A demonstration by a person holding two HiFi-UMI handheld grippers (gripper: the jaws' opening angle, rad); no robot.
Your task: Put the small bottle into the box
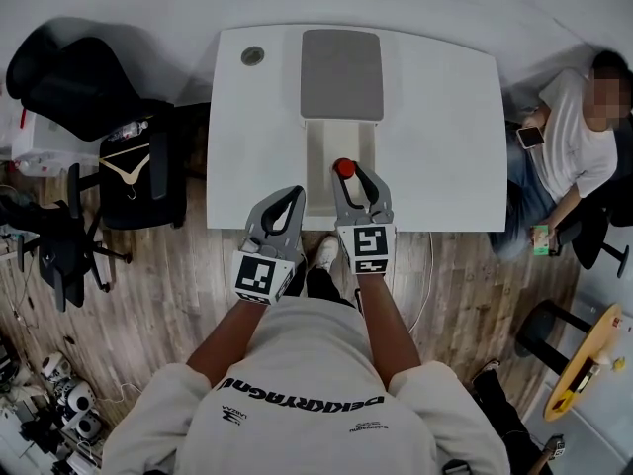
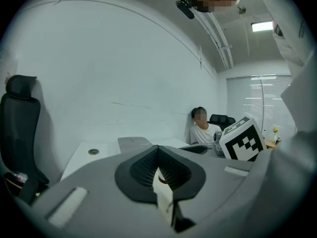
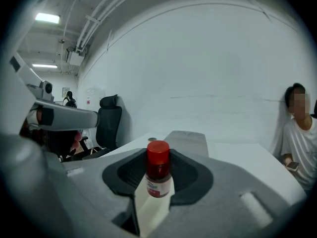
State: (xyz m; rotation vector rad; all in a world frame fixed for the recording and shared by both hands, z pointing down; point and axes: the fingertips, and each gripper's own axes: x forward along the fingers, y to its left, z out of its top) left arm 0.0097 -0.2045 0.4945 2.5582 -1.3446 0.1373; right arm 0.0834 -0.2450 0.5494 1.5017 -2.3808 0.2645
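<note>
The small bottle [image 1: 344, 168] has a red cap and dark red body. My right gripper [image 1: 348, 172] is shut on it and holds it upright above the near end of the open white box [image 1: 315, 156]. The box's grey lid [image 1: 341, 74] is folded back on the white table [image 1: 445, 117]. The right gripper view shows the bottle [image 3: 158, 175] clamped between the jaws of the right gripper [image 3: 158, 155]. Beside it and nearer the table's front edge, my left gripper [image 1: 293, 196] is shut and holds nothing. In the left gripper view the left gripper [image 2: 158, 151] has its jaws together.
A person [image 1: 569, 137] sits against the wall, right of the table. Black office chairs [image 1: 79, 77] stand at the left, one with a hanger [image 1: 127, 174] on its seat. A round cable hole [image 1: 253, 55] marks the table's far left corner. A yellow round table [image 1: 584, 364] is at the lower right.
</note>
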